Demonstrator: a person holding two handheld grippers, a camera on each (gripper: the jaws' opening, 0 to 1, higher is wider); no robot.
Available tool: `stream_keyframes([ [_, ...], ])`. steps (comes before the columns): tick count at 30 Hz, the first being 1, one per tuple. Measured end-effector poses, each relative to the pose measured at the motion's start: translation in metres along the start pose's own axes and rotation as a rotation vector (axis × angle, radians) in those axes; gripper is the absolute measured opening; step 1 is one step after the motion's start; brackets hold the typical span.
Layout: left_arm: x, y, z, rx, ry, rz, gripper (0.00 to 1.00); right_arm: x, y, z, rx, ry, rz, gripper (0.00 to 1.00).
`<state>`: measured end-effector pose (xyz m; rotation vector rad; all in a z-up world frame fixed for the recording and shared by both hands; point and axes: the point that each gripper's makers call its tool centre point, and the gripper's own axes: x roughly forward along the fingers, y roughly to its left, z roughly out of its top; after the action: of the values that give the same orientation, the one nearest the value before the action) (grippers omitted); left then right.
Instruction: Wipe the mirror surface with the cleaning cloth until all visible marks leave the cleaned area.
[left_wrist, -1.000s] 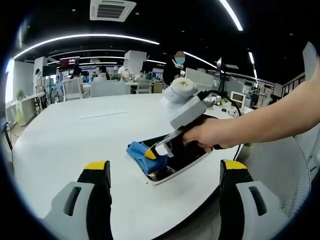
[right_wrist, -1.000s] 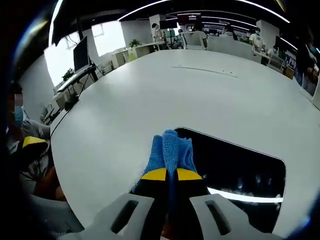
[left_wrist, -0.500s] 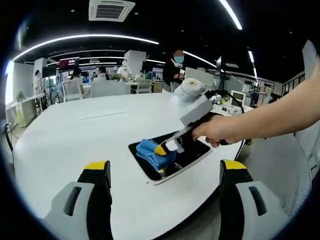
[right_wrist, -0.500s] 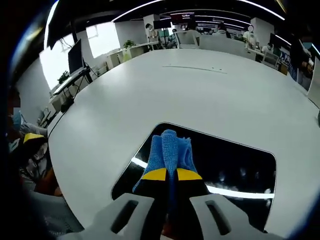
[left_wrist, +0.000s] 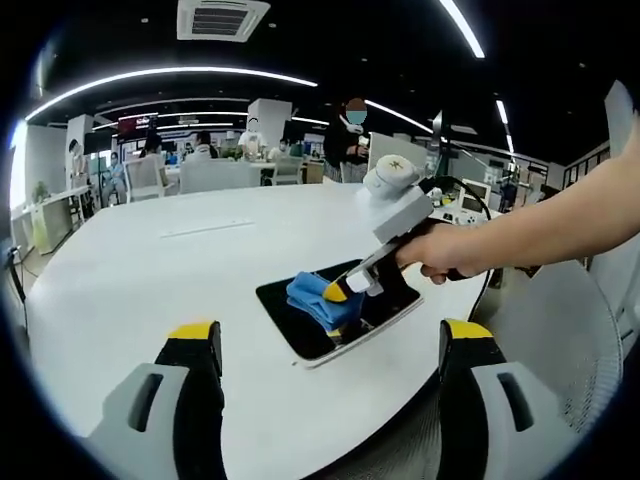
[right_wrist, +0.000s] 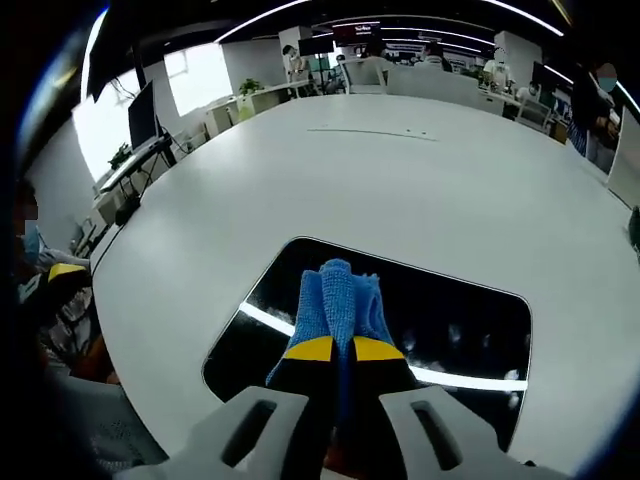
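A dark rectangular mirror (left_wrist: 340, 312) with a pale frame lies flat on the white table (left_wrist: 150, 270). My right gripper (right_wrist: 337, 347) is shut on a blue cleaning cloth (right_wrist: 338, 300) and presses it onto the mirror (right_wrist: 455, 325) near the middle of the glass. In the left gripper view the same right gripper (left_wrist: 338, 292) comes in from the right, held by a person's hand, with the cloth (left_wrist: 320, 296) under its tip. My left gripper (left_wrist: 330, 342) stands open low in its view, short of the mirror and holding nothing.
The round white table ends close behind the mirror on the near right side. Desks, chairs and several people (left_wrist: 345, 140) fill the office at the far side. A seated person (right_wrist: 35, 260) is at the left edge of the right gripper view.
The right gripper has slid the blue cloth from the mirror's left end towards its middle. The left gripper has stayed where it was.
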<state>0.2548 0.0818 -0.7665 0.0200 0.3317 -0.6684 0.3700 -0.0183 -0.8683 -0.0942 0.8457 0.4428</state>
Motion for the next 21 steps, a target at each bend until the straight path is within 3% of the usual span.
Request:
stream_keyframes([
  [21, 0.000, 0.000, -0.001, -0.005, 0.002, -0.002, 0.88, -0.018, -0.048, -0.014, 0.084, -0.011, -0.054, 0.00],
])
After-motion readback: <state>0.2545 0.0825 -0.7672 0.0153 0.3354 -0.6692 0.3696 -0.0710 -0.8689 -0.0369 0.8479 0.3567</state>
